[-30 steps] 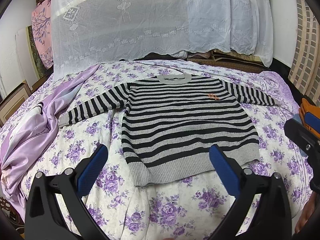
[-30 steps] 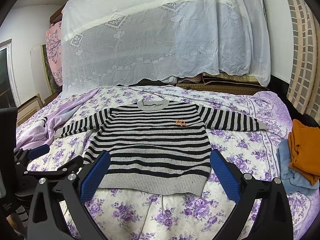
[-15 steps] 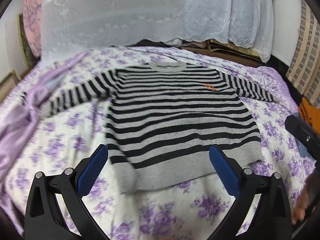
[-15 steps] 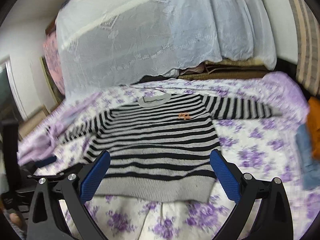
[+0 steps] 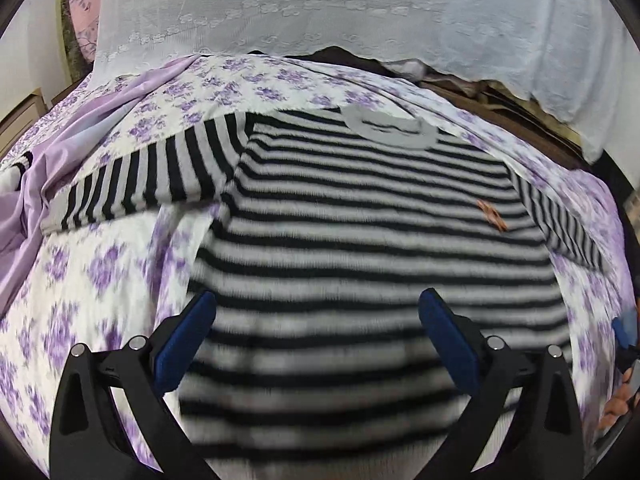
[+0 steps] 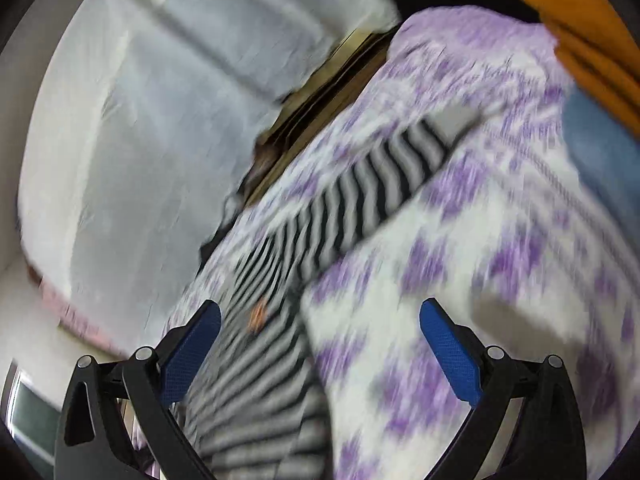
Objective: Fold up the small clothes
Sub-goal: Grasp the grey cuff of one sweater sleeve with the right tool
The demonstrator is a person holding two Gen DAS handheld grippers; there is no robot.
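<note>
- On the floral bedspread (image 5: 80, 264): striped sweater (image 5: 360, 240) spread flat, front up, grey collar (image 5: 390, 130) at the far end, both sleeves out to the sides.
- Left gripper (image 5: 318, 334): jaws spread wide, nothing between them. Sweater's lower body fills the gap; blue pads (image 5: 186, 344) sit over its lower part. Contact with the knit not discernible; near part blurred.
- Right gripper (image 6: 320, 346): jaws spread wide, gripping nothing. View rolled and heavily smeared.
- Right view: sweater's side edge and small orange patch (image 6: 258, 316) lie just inside the left-hand finger; bare bedspread (image 6: 500, 240) under the other finger.
- One sleeve (image 6: 372, 196) runs away beyond the fingertips, cuff far out.
- Lilac sheet (image 5: 60, 148) bunched beside the other sleeve.
- Orange garment (image 6: 580, 28) and blue cloth (image 6: 600, 152) at the bed's edge, well apart from the sweater.
</note>
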